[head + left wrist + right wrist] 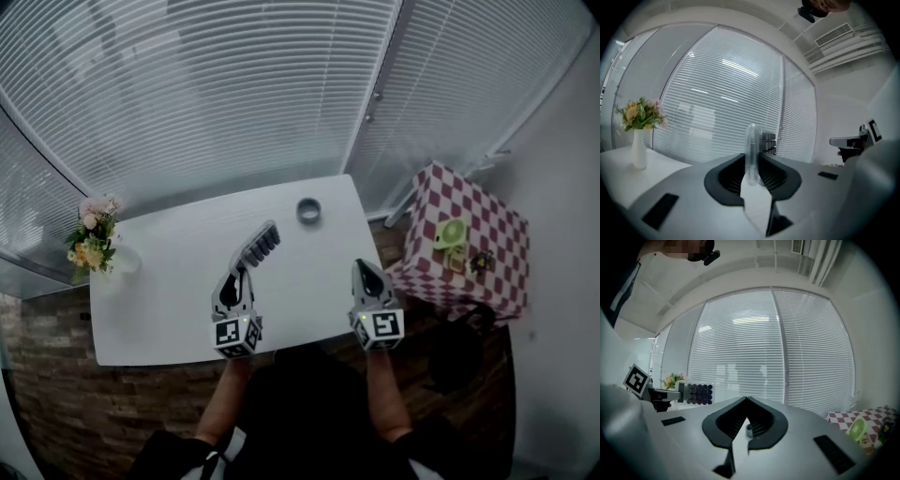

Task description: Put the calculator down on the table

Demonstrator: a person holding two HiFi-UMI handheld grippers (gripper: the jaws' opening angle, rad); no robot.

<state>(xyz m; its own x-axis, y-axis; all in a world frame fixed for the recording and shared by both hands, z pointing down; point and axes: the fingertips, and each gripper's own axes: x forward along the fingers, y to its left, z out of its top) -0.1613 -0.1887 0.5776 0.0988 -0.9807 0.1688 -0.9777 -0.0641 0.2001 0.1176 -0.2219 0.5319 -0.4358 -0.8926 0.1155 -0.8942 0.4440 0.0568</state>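
Note:
The calculator, pale with rows of dark keys, hangs above the white table, and my left gripper is shut on its near end. In the left gripper view it stands edge-on between the jaws, showing the calculator's clear rim and a few keys. The right gripper view catches the calculator from the side, at the left. My right gripper hovers over the table's right part, apart from the calculator. Its jaws are shut with the tips meeting and nothing between them.
A grey roll of tape lies near the table's far edge. A white vase of flowers stands at the far left corner. To the right, off the table, is a red-checked stand with a green fan. Window blinds run behind.

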